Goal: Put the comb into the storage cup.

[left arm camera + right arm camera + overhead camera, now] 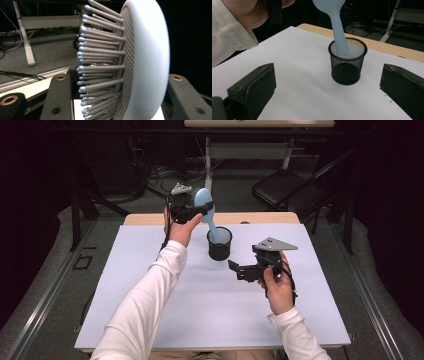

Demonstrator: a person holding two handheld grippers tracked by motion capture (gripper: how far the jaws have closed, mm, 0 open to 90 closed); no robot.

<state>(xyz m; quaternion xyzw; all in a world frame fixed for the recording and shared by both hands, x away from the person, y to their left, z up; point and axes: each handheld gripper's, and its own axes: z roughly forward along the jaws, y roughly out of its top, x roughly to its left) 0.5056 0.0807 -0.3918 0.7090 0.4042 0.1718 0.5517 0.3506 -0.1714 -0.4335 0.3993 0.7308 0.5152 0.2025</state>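
A pale blue hairbrush (204,201) stands nearly upright, its handle down inside a black mesh cup (219,245) at the middle back of the white table sheet (140,290). My left gripper (202,210) is shut on the brush's head above the cup. In the left gripper view the bristled head (147,62) is clamped between the two black jaws of the left gripper (120,83). My right gripper (239,270) hovers low, right of the cup, open and holding nothing. In the right gripper view its jaws (328,75) stand wide apart, facing the cup (347,67) and the brush handle (339,30).
The table's wooden back edge (150,218) runs behind the sheet. Beyond it are a dark folding chair (285,187), a white desk leg (208,165) and cables on the grey floor. The left hand and white sleeve (232,30) hang above the sheet's left side.
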